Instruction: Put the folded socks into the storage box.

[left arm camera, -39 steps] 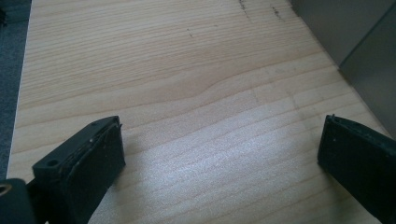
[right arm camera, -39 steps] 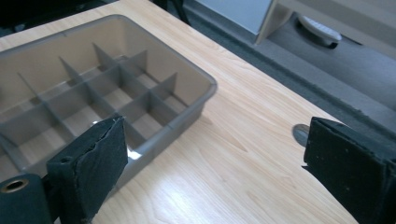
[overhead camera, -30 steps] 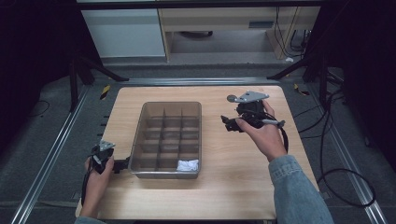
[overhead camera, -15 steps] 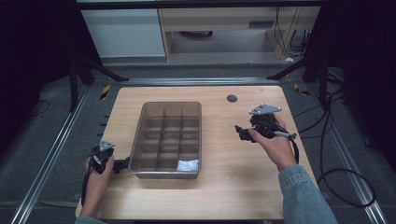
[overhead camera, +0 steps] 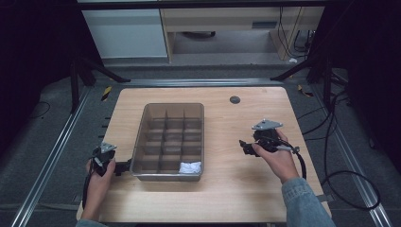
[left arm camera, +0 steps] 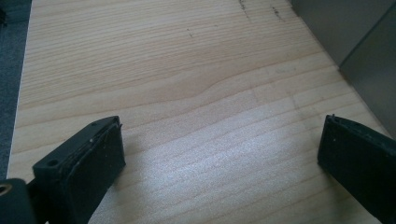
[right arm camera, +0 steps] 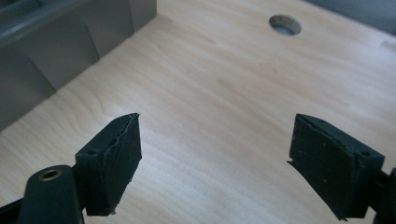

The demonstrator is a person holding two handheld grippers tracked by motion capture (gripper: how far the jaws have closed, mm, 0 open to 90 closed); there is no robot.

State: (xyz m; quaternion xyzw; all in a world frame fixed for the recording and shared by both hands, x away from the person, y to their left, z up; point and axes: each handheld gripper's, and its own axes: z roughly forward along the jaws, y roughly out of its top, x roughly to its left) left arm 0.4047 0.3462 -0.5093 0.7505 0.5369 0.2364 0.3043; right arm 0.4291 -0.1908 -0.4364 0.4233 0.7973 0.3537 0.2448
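Right gripper point(overhead camera: 243, 146): low over bare table point(overhead camera: 227, 189), right of the compartment tray point(overhead camera: 142, 142), jaws apart, just closing a little, nothing between. Left gripper point(overhead camera: 124, 166): jaws wide, empty, just beside the tray's near-left corner. White crumpled piece point(overhead camera: 190, 167): in the tray's nearest-right compartment.

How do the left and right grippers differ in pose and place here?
The left gripper lies low at the tray's near left corner; the right gripper sits on the tray's other side, apart from it. The left points right toward the tray, the right points left. Both are open, holding nothing.
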